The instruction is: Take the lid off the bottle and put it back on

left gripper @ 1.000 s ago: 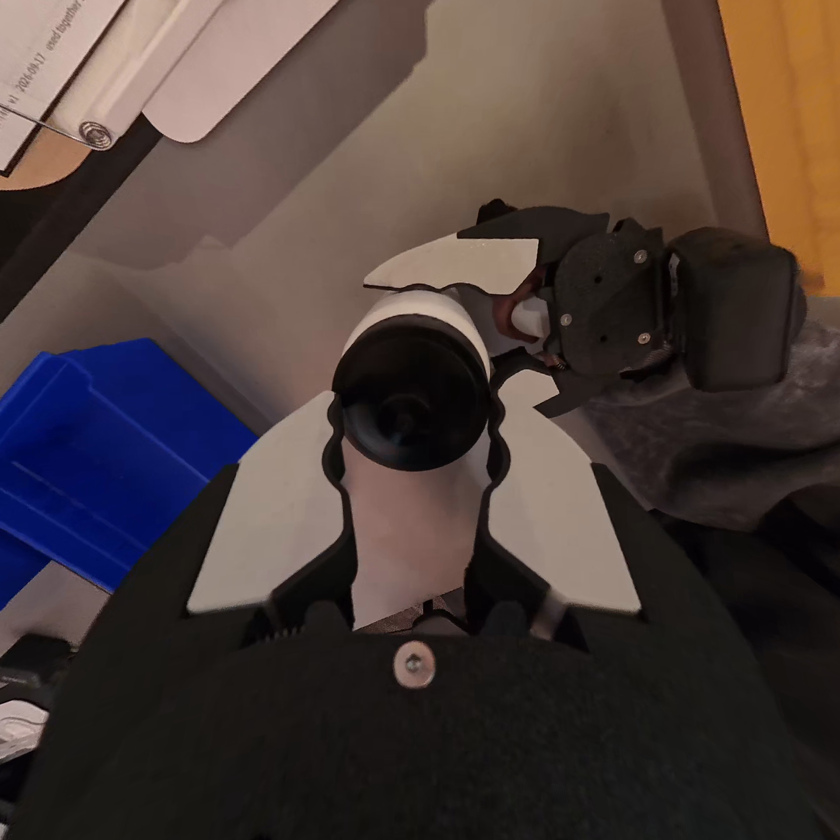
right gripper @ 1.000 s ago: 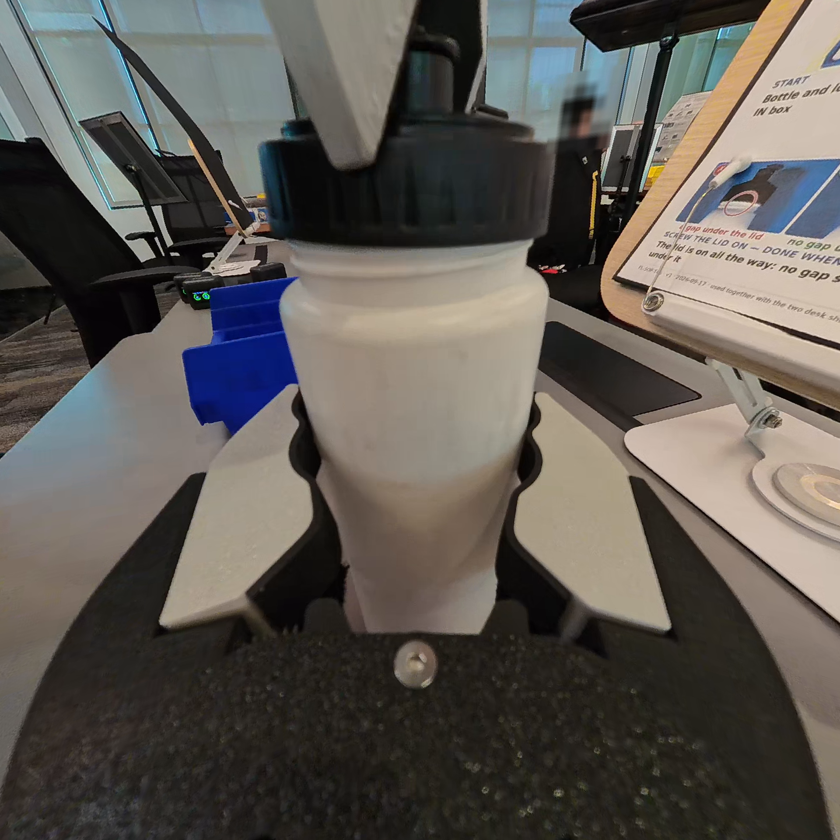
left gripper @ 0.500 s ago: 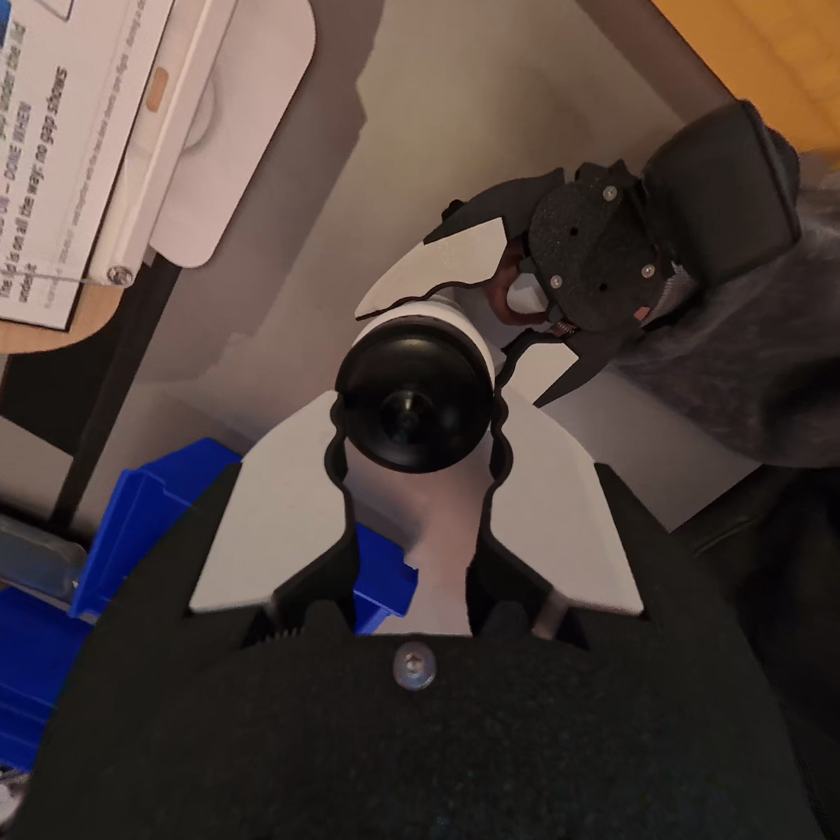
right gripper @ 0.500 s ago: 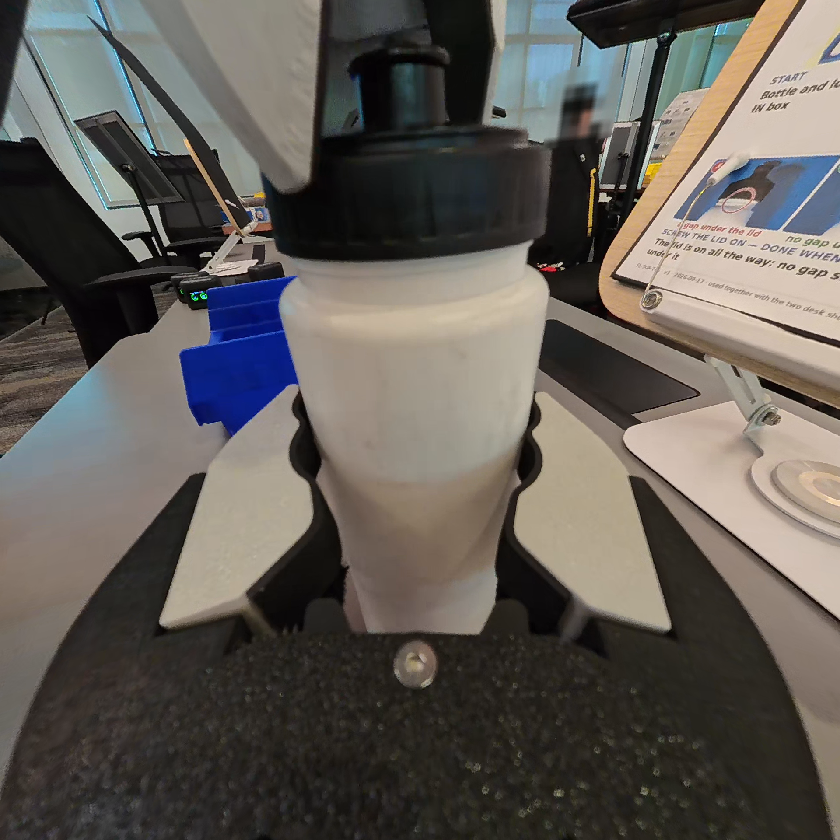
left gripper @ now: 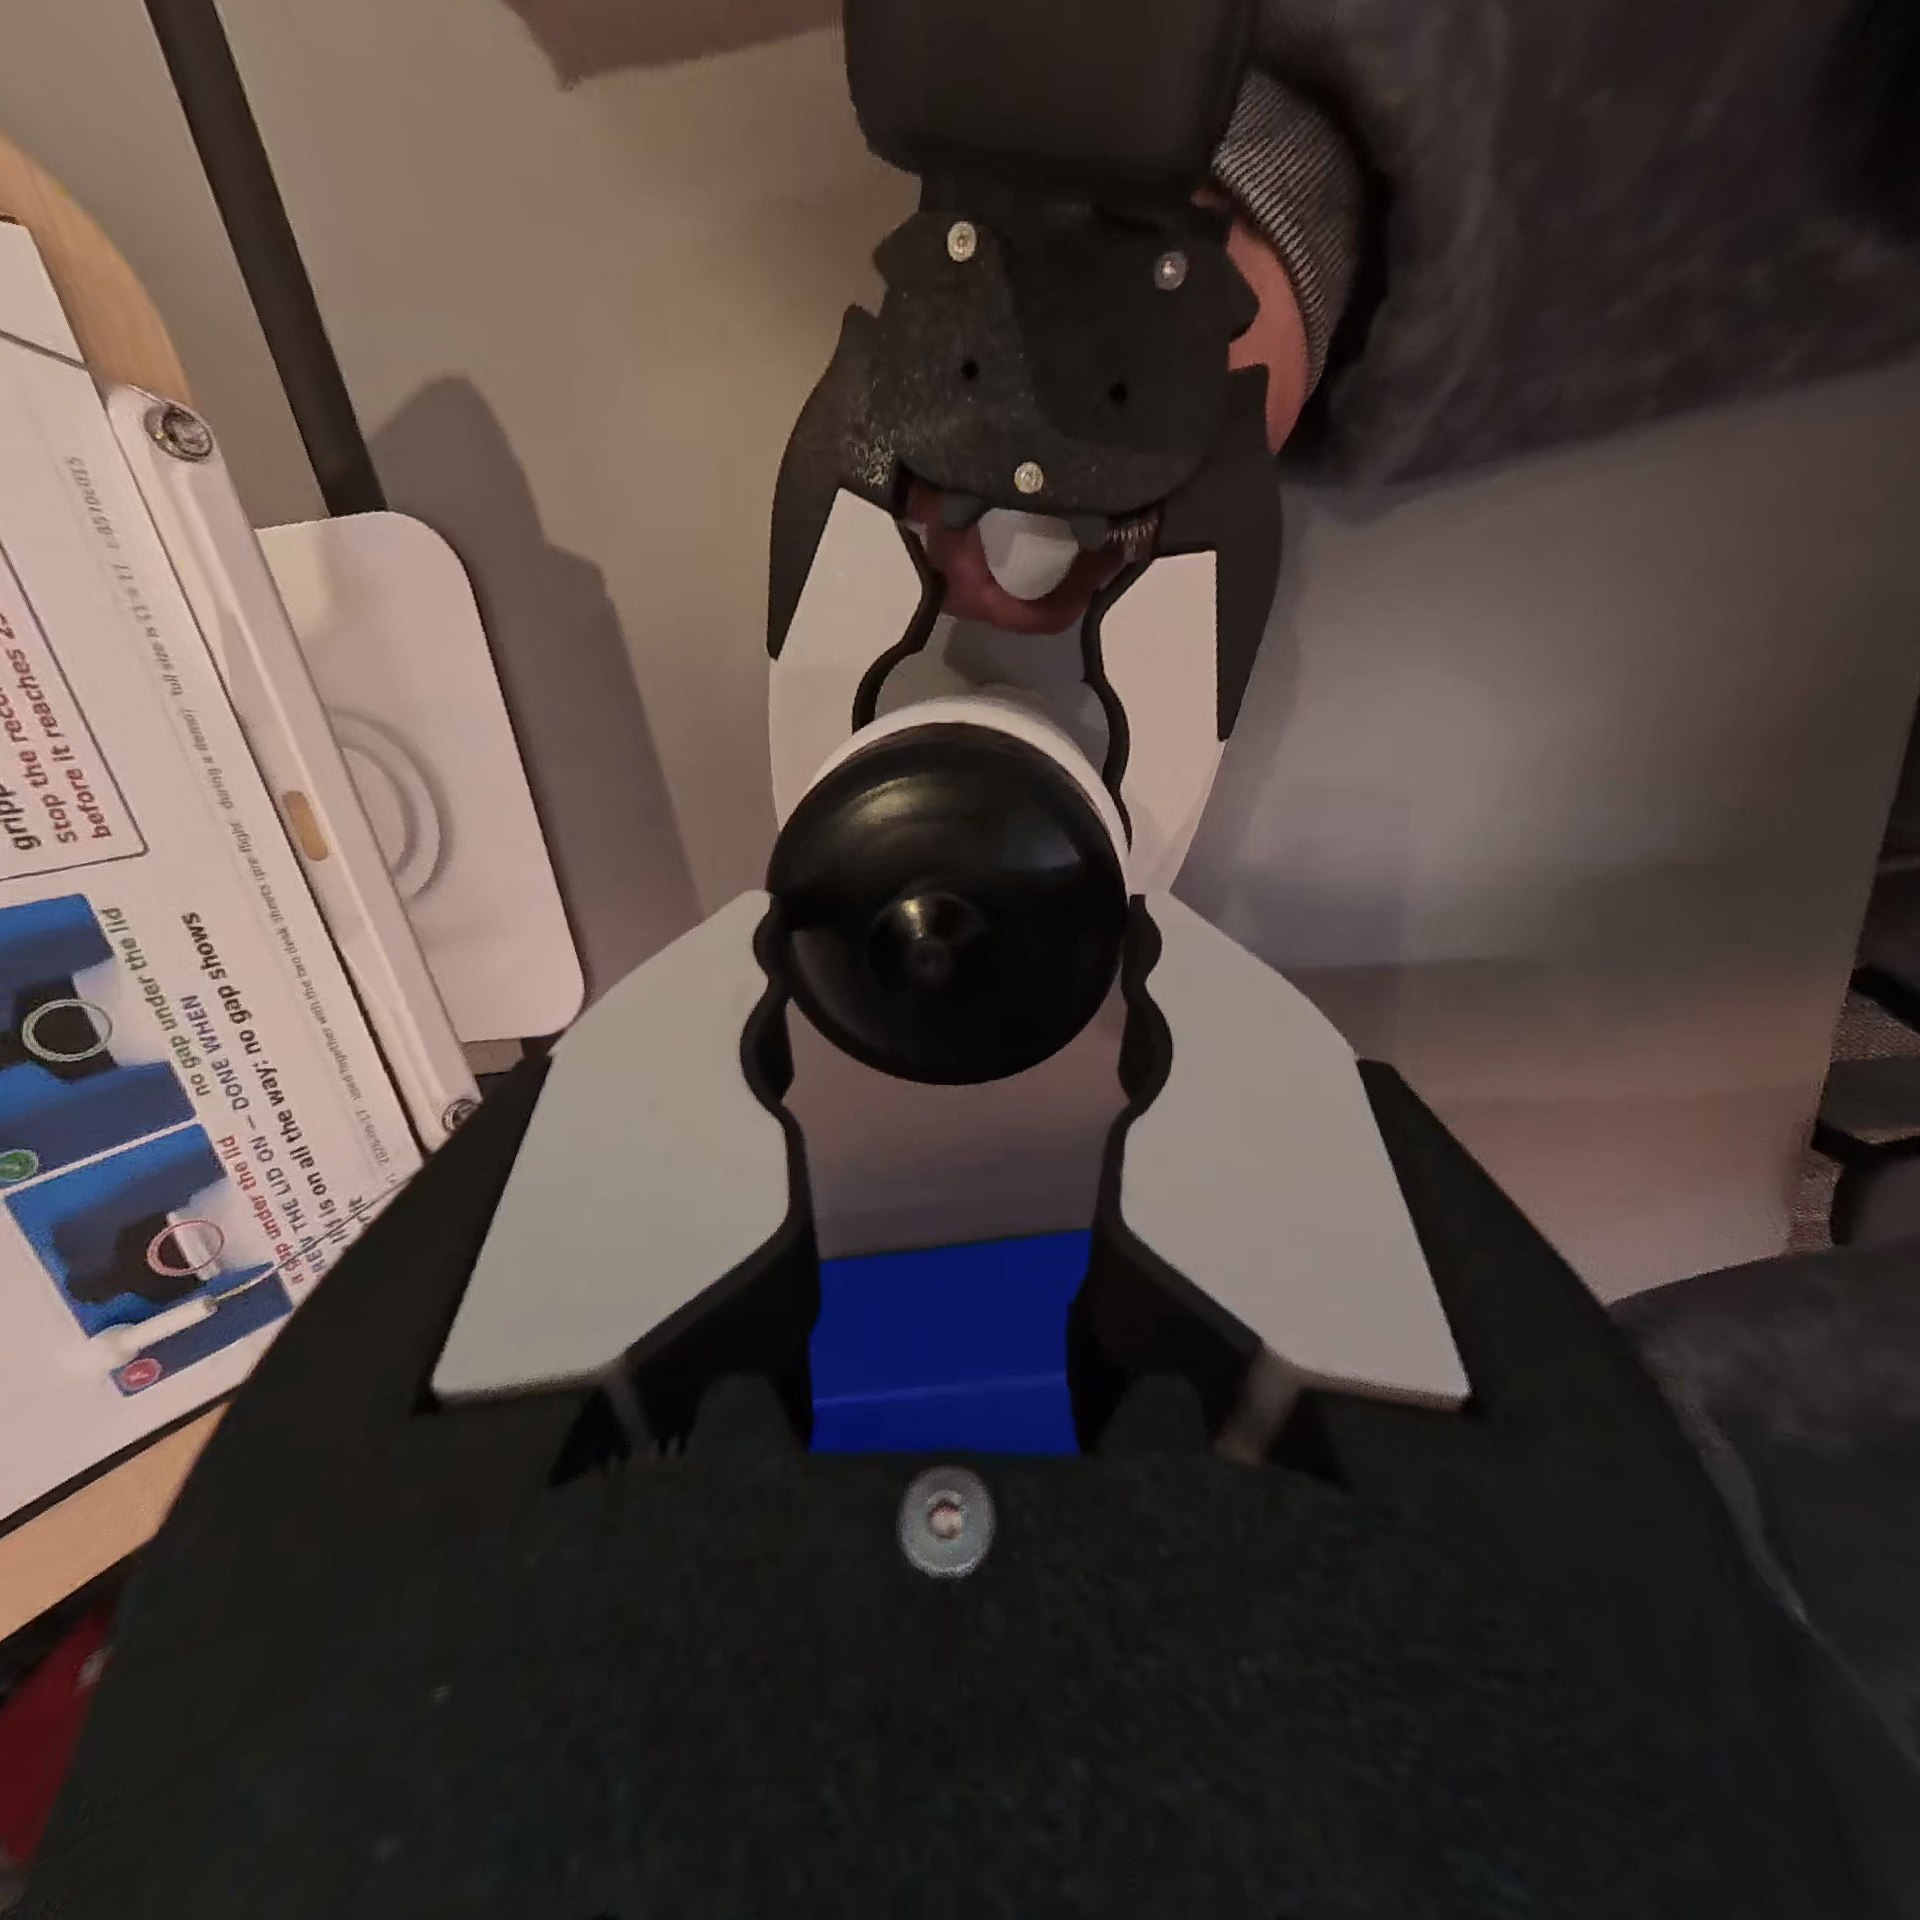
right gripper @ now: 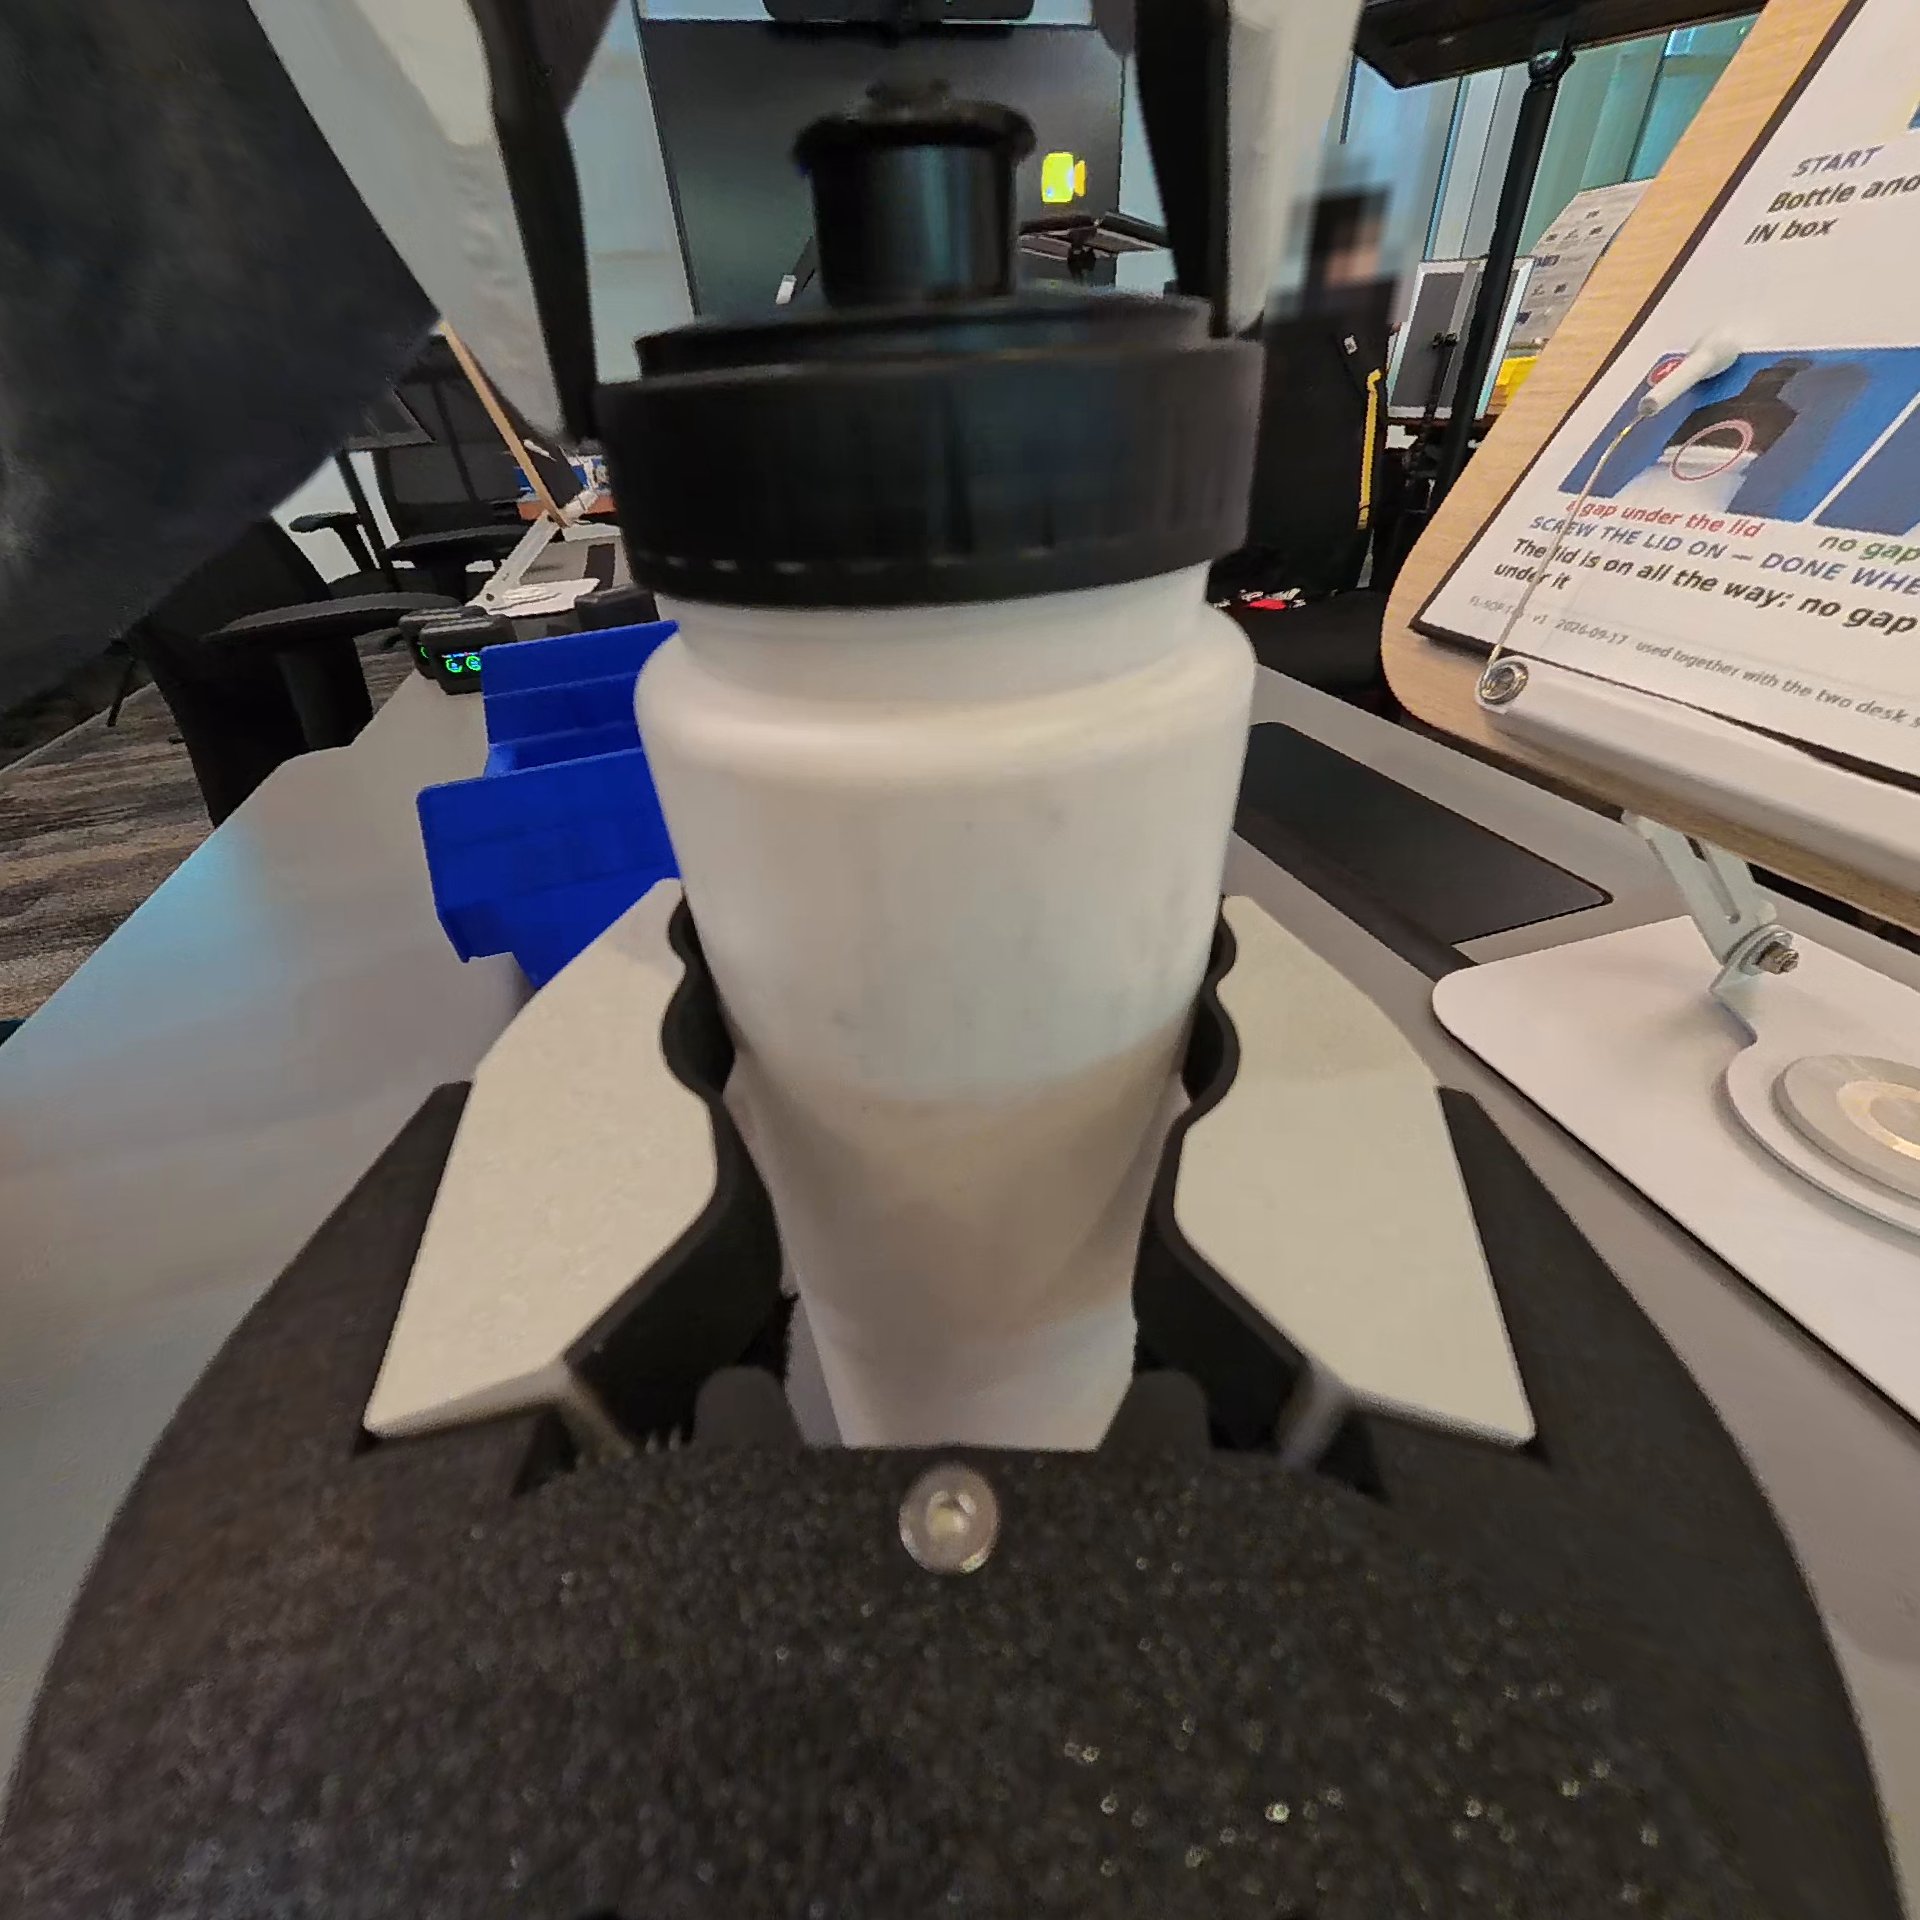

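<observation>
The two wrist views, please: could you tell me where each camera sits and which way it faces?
Left wrist view: on the left tool, looking straight down on the black lid it grips; the right tool and a grey sleeve show beyond.
Right wrist view: on the right tool, looking level across the grey table at the white bottle it clamps; the left tool comes down from above.
Shared: bottle, lid, blue bin, instruction board.

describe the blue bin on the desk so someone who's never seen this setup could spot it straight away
Start at the grey desk and find the white bottle with the black lid held upright in the right gripper. Just behind the bottle, to its left in the right wrist view, sits the blue bin. It is the only bright blue thing standing on the desk, an open plastic box with stepped walls.
</observation>
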Demonstrator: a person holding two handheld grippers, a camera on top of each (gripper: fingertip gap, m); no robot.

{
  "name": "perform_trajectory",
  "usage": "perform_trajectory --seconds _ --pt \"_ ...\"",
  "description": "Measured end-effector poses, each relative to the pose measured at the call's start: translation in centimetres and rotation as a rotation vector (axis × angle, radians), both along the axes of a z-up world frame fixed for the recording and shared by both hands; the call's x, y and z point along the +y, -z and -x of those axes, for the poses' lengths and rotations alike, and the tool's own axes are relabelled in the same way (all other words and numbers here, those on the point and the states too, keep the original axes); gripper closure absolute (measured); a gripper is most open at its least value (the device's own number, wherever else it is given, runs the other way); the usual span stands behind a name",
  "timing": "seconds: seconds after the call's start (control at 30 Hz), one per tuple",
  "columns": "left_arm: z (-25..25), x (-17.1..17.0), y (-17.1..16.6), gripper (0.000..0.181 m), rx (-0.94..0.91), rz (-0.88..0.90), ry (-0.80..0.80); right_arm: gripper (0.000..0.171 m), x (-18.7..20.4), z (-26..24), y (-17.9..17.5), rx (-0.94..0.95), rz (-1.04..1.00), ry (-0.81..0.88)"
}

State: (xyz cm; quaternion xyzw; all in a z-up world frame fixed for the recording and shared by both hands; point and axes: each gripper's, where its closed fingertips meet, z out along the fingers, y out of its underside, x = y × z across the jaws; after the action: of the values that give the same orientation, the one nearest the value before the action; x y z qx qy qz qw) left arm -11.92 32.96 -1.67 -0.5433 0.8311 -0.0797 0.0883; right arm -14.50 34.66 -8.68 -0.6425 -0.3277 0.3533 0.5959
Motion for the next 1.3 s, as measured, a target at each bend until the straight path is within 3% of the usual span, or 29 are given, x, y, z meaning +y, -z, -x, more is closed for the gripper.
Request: perform_trajectory --seconds 0.1,0.17,0.2,0.27,0.47,0.67,0.8,0.9,1.1,1.3 --pt "-0.1 -0.3 -0.1 0.114 -0.018 0.040 -0.087 0.084 0.0 0.0 0.0 0.002 0.000 0.001" --pt "0.0 -0.7 -0.1 0.082 -0.028 0.079 -0.195 0.084 0.1 0.0 0.0 0.006 0.000 0.001" --pt "-0.1 -0.5 -0.2 0.074 -0.057 0.067 -0.260 0.084 0.1 0.0 0.0 0.006 0.001 0.001" --pt "-0.7 0.8 -0.4 0.079 -0.147 0.012 -0.495 0.084 0.1 0.0 0.0 0.006 0.002 0.001" --pt "-0.4 0.6 -0.5 0.077 -0.332 0.153 -1.067 0.084 0.1 0.0 0.0 0.014 0.004 0.004" --pt "-0.1 1.7 0.2 0.089 -0.368 0.038 -1.189 0.083 0.1 0.0 0.1 0.001 0.010 0.006" --pt "-0.7 1.0 0.8 0.111 -0.325 0.136 -1.164 0.083 0.1 0.1 0.2 -0.016 0.011 0.015" --pt "-0.4 0.7 0.8 0.112 -0.269 0.144 -1.060 0.083 0.0 0.3 0.2 -0.028 0.003 0.015" --pt "-0.4 0.3 0.9 0.112 -0.146 0.182 -0.613 0.084 0.1 0.4 0.2 -0.030 0.004 0.014" --pt "0.0 -0.4 0.9 0.112 -0.035 0.167 -0.033 0.084 -0.1 0.5 0.2 -0.036 -0.005 0.001"
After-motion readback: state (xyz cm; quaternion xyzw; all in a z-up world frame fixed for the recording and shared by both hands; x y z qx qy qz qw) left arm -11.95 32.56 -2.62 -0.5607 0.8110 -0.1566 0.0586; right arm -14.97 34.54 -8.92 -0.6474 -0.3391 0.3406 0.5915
